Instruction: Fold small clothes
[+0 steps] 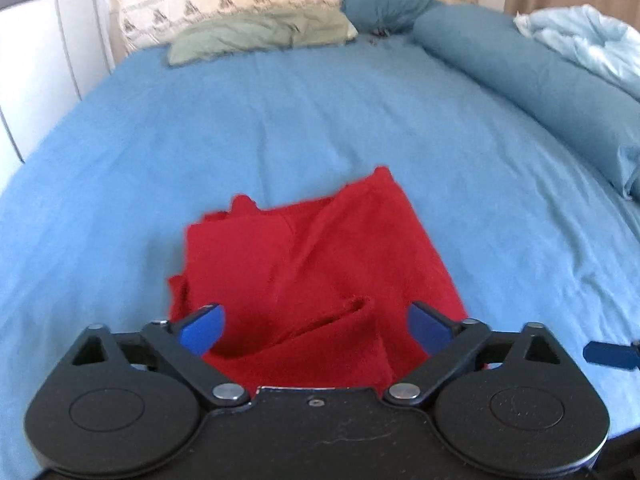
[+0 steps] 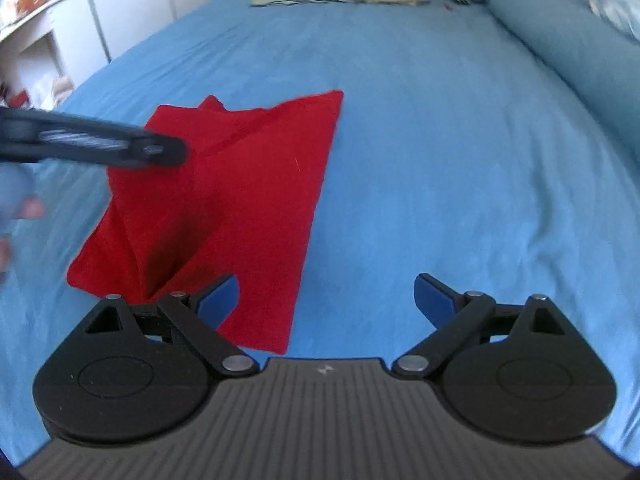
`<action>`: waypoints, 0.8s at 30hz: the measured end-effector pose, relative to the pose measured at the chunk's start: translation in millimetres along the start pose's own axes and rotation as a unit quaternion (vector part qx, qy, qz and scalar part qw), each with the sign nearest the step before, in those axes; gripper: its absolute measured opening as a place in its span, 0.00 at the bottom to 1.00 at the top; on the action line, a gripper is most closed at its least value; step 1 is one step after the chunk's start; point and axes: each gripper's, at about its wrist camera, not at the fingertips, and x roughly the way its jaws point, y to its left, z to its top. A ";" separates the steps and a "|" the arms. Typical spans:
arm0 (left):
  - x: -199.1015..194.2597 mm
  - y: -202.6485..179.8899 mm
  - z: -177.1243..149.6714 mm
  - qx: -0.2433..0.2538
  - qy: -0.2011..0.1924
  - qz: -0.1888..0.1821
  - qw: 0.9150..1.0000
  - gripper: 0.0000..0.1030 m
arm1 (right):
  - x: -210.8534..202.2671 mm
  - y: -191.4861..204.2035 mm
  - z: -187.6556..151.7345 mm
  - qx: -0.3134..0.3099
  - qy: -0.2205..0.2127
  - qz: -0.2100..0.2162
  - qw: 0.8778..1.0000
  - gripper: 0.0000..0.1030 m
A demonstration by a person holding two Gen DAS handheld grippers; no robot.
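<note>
A red cloth (image 1: 316, 264) lies partly folded and creased on the blue bed sheet (image 1: 320, 120). My left gripper (image 1: 316, 328) is open and hovers over the cloth's near edge, with a raised fold between its blue pads. In the right wrist view the red cloth (image 2: 240, 200) lies to the left. My right gripper (image 2: 326, 300) is open and empty above the sheet; its left pad overlaps the cloth's near right edge. The left gripper's arm (image 2: 100, 144) shows blurred over the cloth's far left part. One blue fingertip of the right gripper (image 1: 608, 354) shows at the right.
A green pillow (image 1: 260, 36) and a patterned pillow (image 1: 224, 4) lie at the head of the bed. A long blue bolster (image 1: 532, 80) and a pale blue duvet (image 1: 588, 48) lie along the right side. White furniture (image 2: 60, 32) stands left of the bed.
</note>
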 end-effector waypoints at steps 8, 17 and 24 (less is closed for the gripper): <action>14.6 -5.3 -1.8 0.067 0.011 -0.031 0.997 0.83 | 18.2 5.8 -7.7 0.024 -0.003 0.028 0.999 1.00; -23.8 51.5 -55.4 0.043 0.057 0.025 0.997 0.73 | 15.8 -9.7 -8.7 0.041 0.003 0.038 0.998 1.00; -55.9 90.0 -101.1 -0.067 0.073 0.044 0.994 0.73 | 15.4 -11.3 -16.9 0.044 0.005 0.056 0.997 1.00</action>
